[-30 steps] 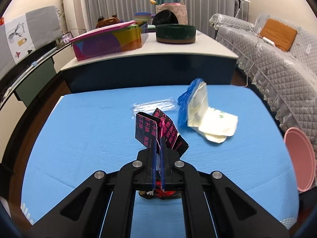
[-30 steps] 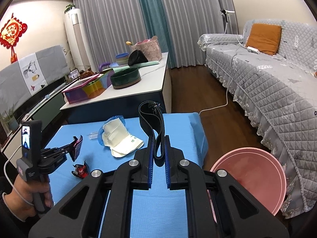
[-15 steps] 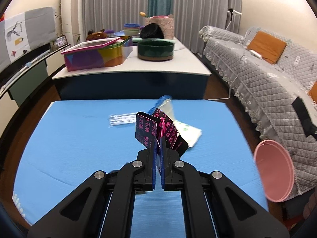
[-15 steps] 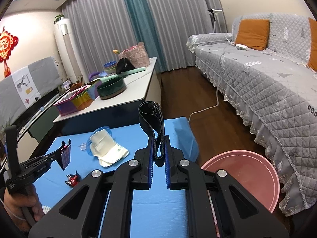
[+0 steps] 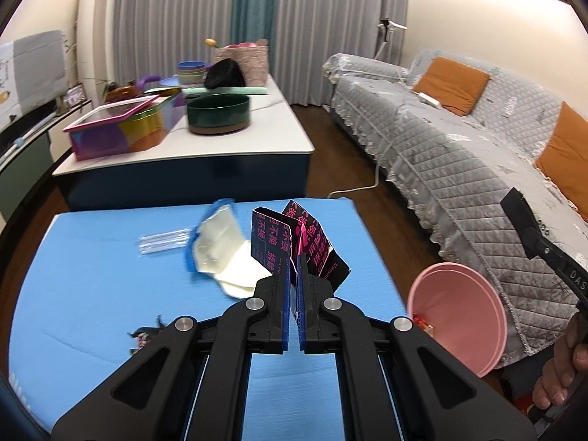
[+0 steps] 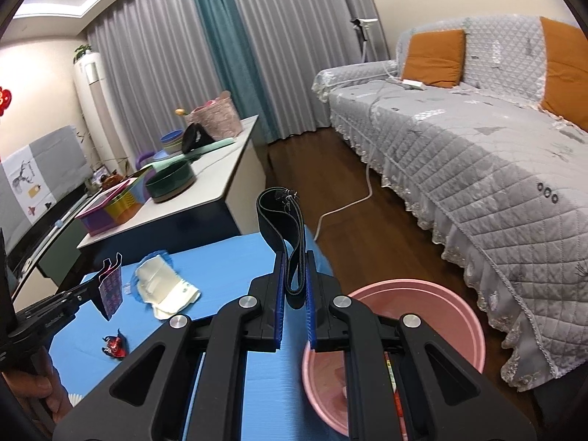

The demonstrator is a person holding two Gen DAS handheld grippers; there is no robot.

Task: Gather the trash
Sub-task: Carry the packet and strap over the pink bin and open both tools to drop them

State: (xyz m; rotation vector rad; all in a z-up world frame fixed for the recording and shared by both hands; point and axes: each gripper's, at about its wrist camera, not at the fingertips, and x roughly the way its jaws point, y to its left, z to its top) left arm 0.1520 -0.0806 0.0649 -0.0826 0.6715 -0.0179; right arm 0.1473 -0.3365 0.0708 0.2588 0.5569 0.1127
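My left gripper is shut on a folded black packet with pink lettering, held above the blue table. My right gripper is shut on a looped black strap that stands up between its pads, over the table's right edge. A pink basin sits on the floor just right of the table, below the right gripper; it also shows in the left wrist view as the pink basin. In the right wrist view the left gripper is at the left with its packet.
On the table lie a white and blue pouch, a clear plastic wrapper and a small red and black wrapper. Behind stands a white-topped table with a green pot. A grey covered sofa runs along the right.
Both grippers have moved right with their loads. The pink basin now sits larger and nearer in both views, and the pouch has slid to the left of the left gripper.
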